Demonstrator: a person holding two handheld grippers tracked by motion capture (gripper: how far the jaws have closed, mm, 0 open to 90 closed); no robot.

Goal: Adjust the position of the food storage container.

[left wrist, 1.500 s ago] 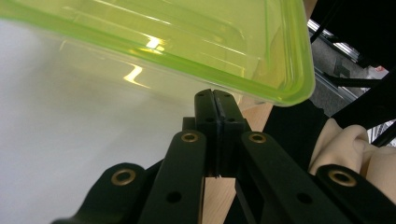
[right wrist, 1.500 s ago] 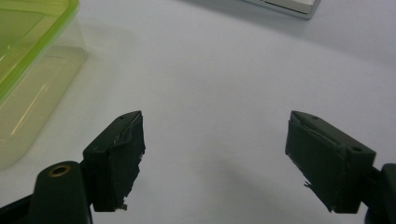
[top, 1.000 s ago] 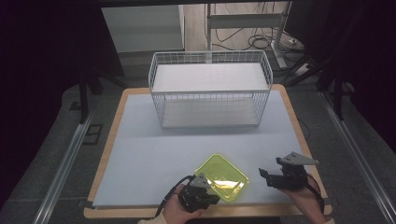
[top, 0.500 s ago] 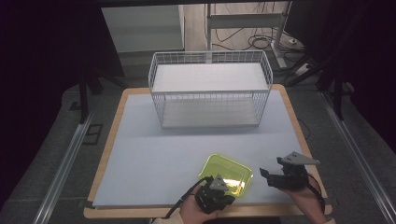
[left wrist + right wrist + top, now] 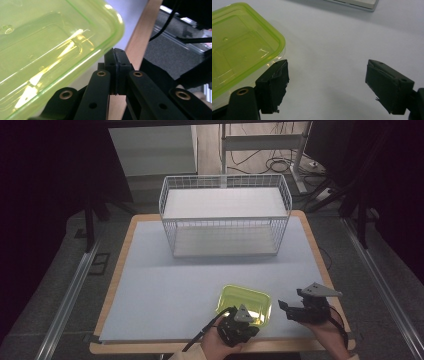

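A clear yellow-green container lies on the pale mat near the table's front edge. My left gripper sits at its near rim, held from below by a hand. In the left gripper view its jaws are shut flat against each other, and the container's corner passes just above their tips. I cannot tell whether they touch it. My right gripper rests to the right of the container and points at it. In the right gripper view it stands wide open over bare mat, its left pad beside the container's corner.
A white wire basket with a white floor stands at the back middle of the table. The pale mat stretches between it and the front. The wooden table edge runs just beside my left gripper, with dark floor beyond.
My left gripper has slid right along the front edge. The container has turned from a diamond pose to nearly square with the table and shifted slightly right. The right gripper has stayed put.
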